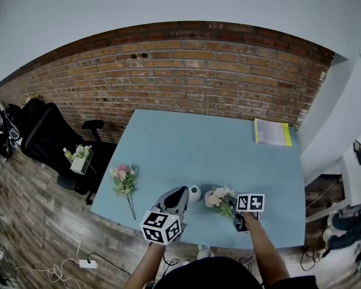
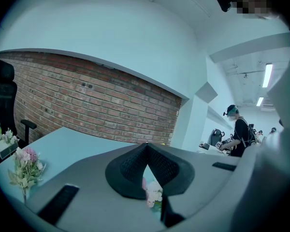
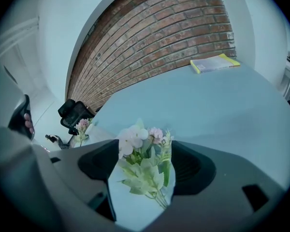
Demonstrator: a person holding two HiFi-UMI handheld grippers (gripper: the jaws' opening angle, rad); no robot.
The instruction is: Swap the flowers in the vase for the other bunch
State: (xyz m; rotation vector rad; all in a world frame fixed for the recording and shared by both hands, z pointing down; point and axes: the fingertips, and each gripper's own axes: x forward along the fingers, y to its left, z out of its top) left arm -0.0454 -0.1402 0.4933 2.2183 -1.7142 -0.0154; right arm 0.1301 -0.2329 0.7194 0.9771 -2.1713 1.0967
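The right hand-held gripper (image 3: 145, 151) is released, its jaws wide apart around the pale pink-and-white bunch (image 3: 142, 175). The bunch lies on the blue tabletop (image 1: 198, 143) with its blooms past the tips, its stems toward the gripper and neither pad pressing on it. The left hand-held gripper (image 2: 146, 151) is clenched on nothing, its tips just beside the small white vase (image 1: 194, 192), which stands between the two grippers near the blooms. The other bunch (image 1: 124, 181) lies well apart at the left, by the tabletop's edge.
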